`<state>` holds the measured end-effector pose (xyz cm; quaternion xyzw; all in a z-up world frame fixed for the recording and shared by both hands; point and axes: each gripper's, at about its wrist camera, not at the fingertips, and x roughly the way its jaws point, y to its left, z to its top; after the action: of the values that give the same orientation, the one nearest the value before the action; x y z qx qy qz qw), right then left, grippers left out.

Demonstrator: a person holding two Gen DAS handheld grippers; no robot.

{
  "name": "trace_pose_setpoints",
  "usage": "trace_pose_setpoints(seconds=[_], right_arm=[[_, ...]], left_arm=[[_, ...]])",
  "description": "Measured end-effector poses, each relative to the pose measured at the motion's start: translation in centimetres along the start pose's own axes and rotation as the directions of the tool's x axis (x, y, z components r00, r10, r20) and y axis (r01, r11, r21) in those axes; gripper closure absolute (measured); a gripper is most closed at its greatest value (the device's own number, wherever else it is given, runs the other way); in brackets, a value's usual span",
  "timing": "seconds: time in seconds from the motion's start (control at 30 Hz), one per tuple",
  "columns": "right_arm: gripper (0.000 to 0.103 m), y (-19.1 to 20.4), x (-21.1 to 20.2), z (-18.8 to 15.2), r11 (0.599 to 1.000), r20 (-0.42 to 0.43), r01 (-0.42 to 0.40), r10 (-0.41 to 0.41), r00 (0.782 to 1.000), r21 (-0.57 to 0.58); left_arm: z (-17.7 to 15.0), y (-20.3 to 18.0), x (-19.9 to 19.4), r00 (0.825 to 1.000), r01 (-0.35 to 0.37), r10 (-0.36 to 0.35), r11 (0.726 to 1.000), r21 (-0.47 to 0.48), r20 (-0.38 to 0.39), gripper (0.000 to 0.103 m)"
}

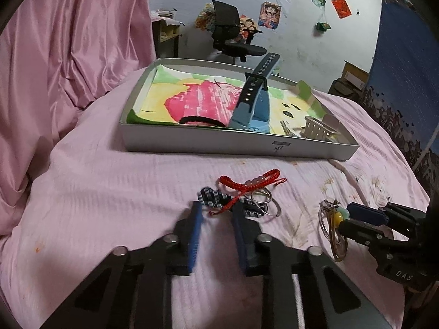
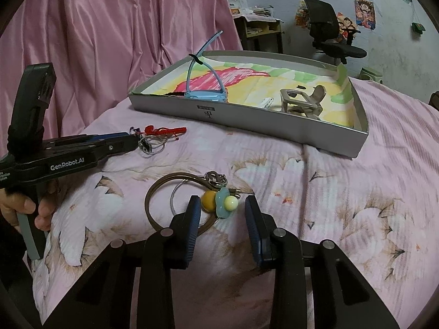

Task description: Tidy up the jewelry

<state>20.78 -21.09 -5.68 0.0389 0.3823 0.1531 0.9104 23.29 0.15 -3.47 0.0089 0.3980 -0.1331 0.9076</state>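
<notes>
On the pink bedspread lie a red braided bracelet (image 1: 247,183), a blue-and-white striped piece (image 1: 210,196) and thin metal rings (image 1: 264,204). My left gripper (image 1: 218,209) is open, its blue pads on either side of the striped piece and a red cord end. Further right lies a brown bangle (image 2: 162,192) with yellow and pale beads on a blue flower charm (image 2: 223,204). My right gripper (image 2: 222,204) is open, with the beads between its fingertips. The grey tray (image 2: 247,122) behind holds a blue watch (image 2: 205,94).
The tray is lined with a coloured drawing and also holds a beige claw clip (image 2: 301,101) and a black hair tie (image 1: 197,120). Pink fabric (image 1: 68,41) hangs at the left. A hand (image 2: 24,205) holds the left gripper's handle. An office chair (image 1: 233,33) stands far behind.
</notes>
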Motion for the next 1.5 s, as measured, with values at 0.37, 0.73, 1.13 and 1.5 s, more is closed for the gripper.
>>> trace_pose_setpoints(seconds=[0.37,0.73,1.13,1.5], right_arm=[[0.077,0.0,0.0,0.0,1.0,0.002,-0.003,0.003,1.0,0.0],[0.088,0.0,-0.4,-0.1,1.0,0.023,-0.014,0.014,1.0,-0.005],[0.088,-0.6,-2.0,-0.1,1.0,0.09,-0.026,0.025,0.996,0.009],[0.088,-0.2,-1.7,-0.2,0.999,0.064,-0.033,0.034,0.997,-0.019]], left_arm=[[-0.1,-0.4,0.1,0.999,0.042,-0.042,0.999,0.023,0.001,0.099],[-0.1,-0.5,-1.8,0.995,0.057,-0.06,0.998,0.031,0.082,0.1],[0.2,-0.4,-3.2,0.986,0.089,-0.089,0.996,0.003,0.143,0.1],[0.0,-0.8,-4.4,0.978,0.118,-0.113,0.993,-0.018,0.175,0.1]])
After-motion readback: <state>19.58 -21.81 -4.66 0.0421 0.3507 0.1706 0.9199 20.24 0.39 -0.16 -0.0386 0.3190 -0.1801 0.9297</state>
